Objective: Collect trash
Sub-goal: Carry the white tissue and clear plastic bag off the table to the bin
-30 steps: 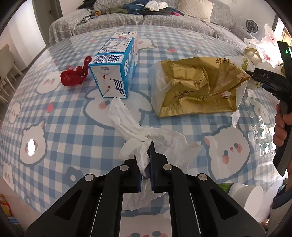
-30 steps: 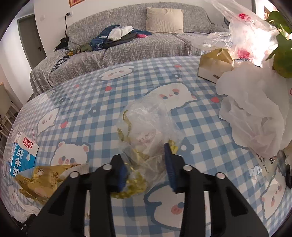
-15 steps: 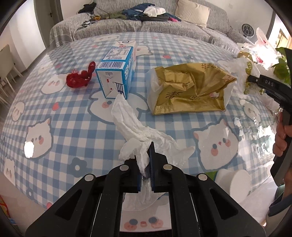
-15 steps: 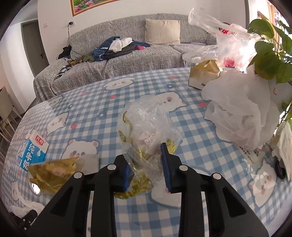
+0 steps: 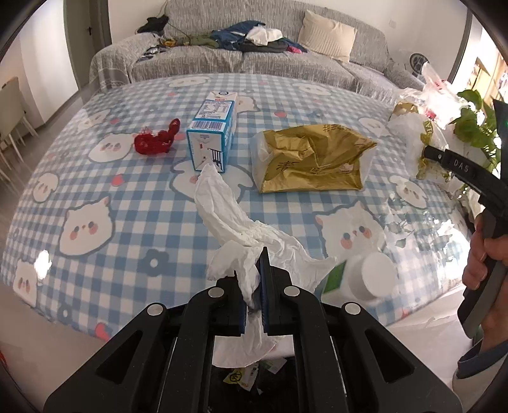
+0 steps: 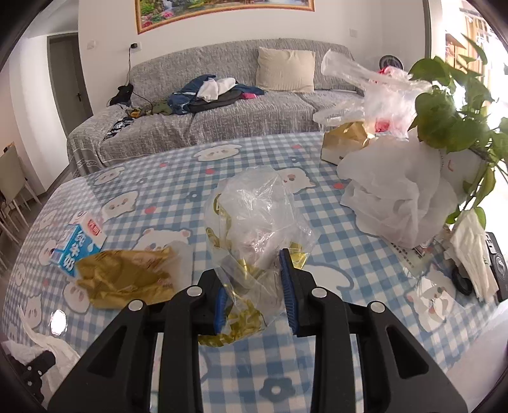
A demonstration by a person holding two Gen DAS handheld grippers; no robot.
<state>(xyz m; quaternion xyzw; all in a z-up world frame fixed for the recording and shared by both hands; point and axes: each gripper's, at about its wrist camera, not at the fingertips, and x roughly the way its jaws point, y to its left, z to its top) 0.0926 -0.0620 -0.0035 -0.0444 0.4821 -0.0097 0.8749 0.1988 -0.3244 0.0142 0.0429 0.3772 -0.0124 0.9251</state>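
Daylight's blowing out your right side, glare's bouncing off the glossy tablecloth (image 5: pixel 95 178), fisheye's bending the edges.

Grey sofa (image 6: pixel 222 117) against white wall (image 6: pixel 104 28); framed painting (image 6: pixel 222 12) above; dark door (image 6: pixel 68 79) at left

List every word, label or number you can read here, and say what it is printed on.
"DAS": on the black body of the right hand-held gripper.
"纯牛奶": on the side of the blue and white milk carton.
Barcode and fine print on the carton's top: too small to read.
Dark characters on the crumpled gold foil bag: too creased to read.
Printed sheet under the white plastic bag: blurred.
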